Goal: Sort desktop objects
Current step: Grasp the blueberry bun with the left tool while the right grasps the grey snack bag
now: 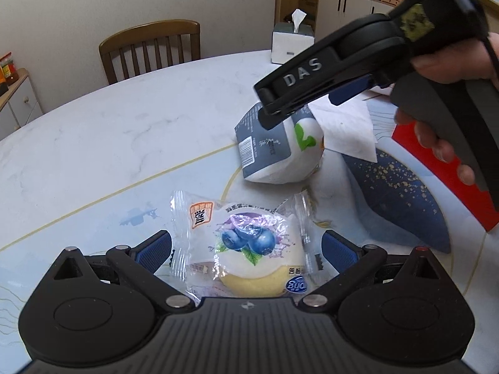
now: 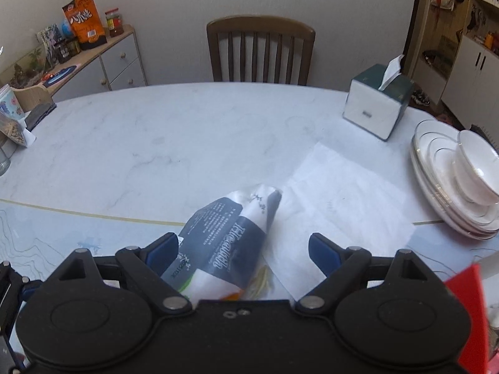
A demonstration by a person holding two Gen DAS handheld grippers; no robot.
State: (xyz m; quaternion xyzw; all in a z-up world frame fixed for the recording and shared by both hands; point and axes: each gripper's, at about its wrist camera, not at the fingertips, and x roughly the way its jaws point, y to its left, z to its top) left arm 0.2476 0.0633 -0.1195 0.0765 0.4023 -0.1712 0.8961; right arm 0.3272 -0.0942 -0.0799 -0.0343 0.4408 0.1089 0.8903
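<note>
The left gripper [image 1: 246,251] pointed steeply down at the white marble-patterned table [image 1: 124,131], its blue-padded fingers [image 1: 154,251] spread wide and clear of the clear-wrapped blueberry cake packet [image 1: 241,246] lying flat between them. The packet's crimped ends faced the two pads, so its long axis ran across the jaws.

The right gripper [image 2: 243,251], held in a person's hand [image 1: 449,106], also angled downward. Its jaws stood wide, straddling the grey-and-white soft tissue pack [image 2: 224,237] without gripping it; whether the left pad touched the pack could not be determined. The pack lay on the table with its long axis diagonal, its narrow end toward the far edge, beside a white paper sheet [image 2: 346,199].
</note>
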